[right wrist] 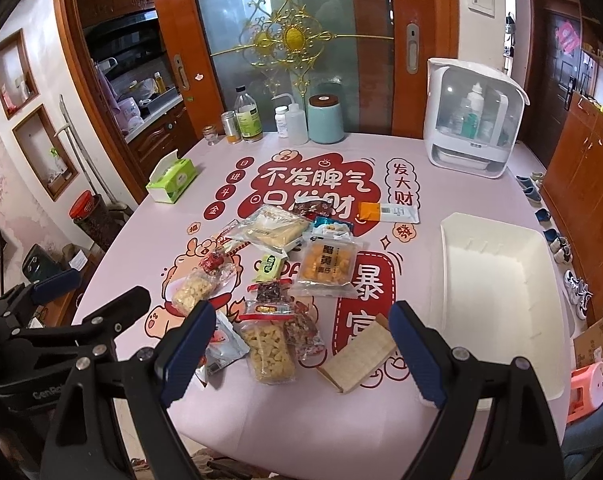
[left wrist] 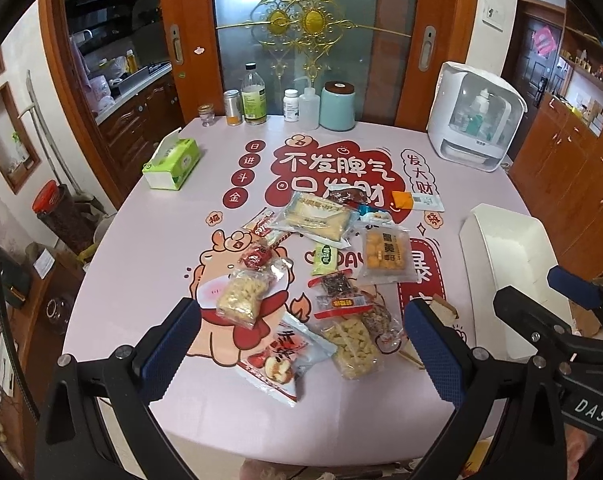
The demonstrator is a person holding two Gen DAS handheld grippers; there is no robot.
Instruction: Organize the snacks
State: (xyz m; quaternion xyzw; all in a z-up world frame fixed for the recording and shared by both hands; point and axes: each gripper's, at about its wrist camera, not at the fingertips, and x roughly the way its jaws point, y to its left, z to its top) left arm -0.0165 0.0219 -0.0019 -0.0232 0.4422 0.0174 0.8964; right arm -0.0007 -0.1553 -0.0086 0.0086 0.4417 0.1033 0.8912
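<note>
Several snack packets lie scattered in the middle of the pink table point(left wrist: 101, 320): a puffed-corn pack point(left wrist: 243, 294), a second one point(left wrist: 353, 344) point(right wrist: 267, 350), an egg-yolk snack bag point(left wrist: 385, 256) point(right wrist: 325, 264), a bread pack point(left wrist: 317, 218) point(right wrist: 271, 228) and an apple-picture bag point(left wrist: 285, 360). A beige wafer pack point(right wrist: 359, 354) lies near the front. An empty white bin point(right wrist: 497, 288) point(left wrist: 509, 272) stands at the right. My left gripper point(left wrist: 301, 348) is open above the near packets. My right gripper point(right wrist: 301, 356) is open above the wafer and corn pack.
A green tissue box point(left wrist: 173, 164) point(right wrist: 172, 180) sits at the left. Bottles and a teal canister point(left wrist: 337, 106) point(right wrist: 325, 118) line the far edge, with a white sterilizer box point(left wrist: 475, 124) point(right wrist: 471, 120) at the far right. An orange-white sachet point(right wrist: 387, 212) lies beyond the snacks.
</note>
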